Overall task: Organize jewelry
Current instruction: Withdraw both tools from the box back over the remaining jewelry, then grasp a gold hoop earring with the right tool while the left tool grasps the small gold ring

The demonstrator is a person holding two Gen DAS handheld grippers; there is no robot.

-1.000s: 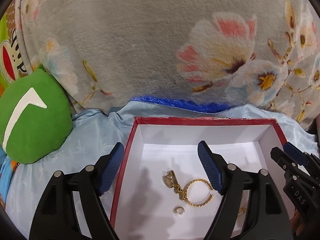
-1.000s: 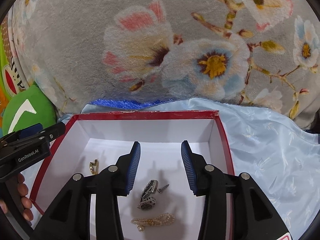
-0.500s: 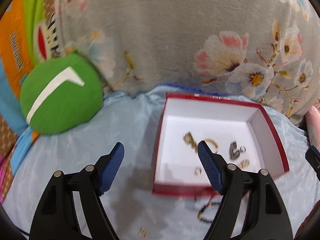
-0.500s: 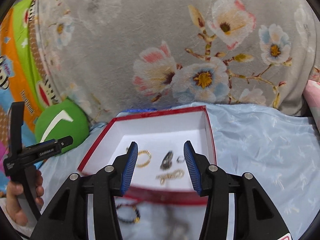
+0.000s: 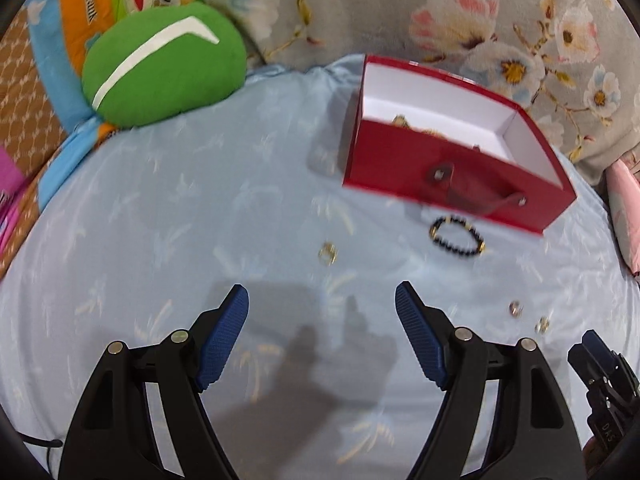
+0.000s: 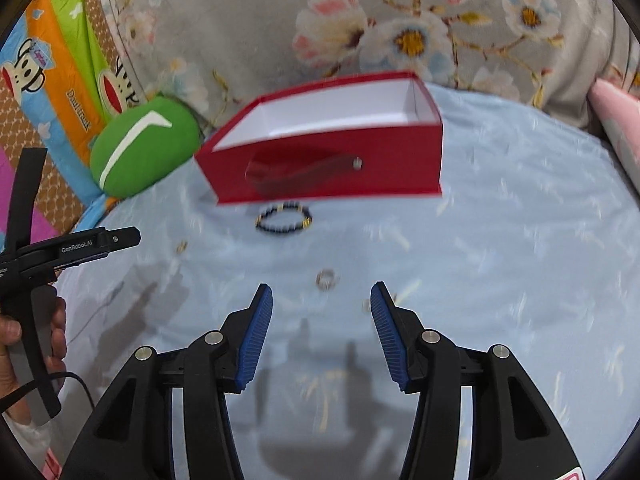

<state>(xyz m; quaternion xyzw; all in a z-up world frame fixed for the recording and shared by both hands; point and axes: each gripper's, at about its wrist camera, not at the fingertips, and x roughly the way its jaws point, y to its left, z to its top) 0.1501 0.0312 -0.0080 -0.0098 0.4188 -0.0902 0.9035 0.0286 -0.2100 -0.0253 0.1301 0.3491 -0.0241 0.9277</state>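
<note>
A red box (image 5: 452, 168) with a white inside stands on the light blue sheet and holds gold jewelry; it also shows in the right wrist view (image 6: 332, 160). A black bead bracelet (image 5: 457, 236) lies in front of it, also in the right wrist view (image 6: 285, 220). A gold ring (image 5: 327, 253) lies ahead of my left gripper (image 5: 322, 304), which is open and empty. Two small rings (image 5: 516, 307) lie to its right. My right gripper (image 6: 322, 302) is open and empty, with a silver ring (image 6: 326, 279) just ahead between the fingertips.
A green round cushion (image 5: 164, 64) lies at the back left. A grey floral blanket (image 6: 360, 20) rises behind the box. A pink pillow (image 6: 616, 116) is at the right edge. The left gripper's body (image 6: 72, 246) shows at the left of the right wrist view.
Both grippers have pulled back out of the box and toward me. The bracelet and rings on the sheet have come into view.
</note>
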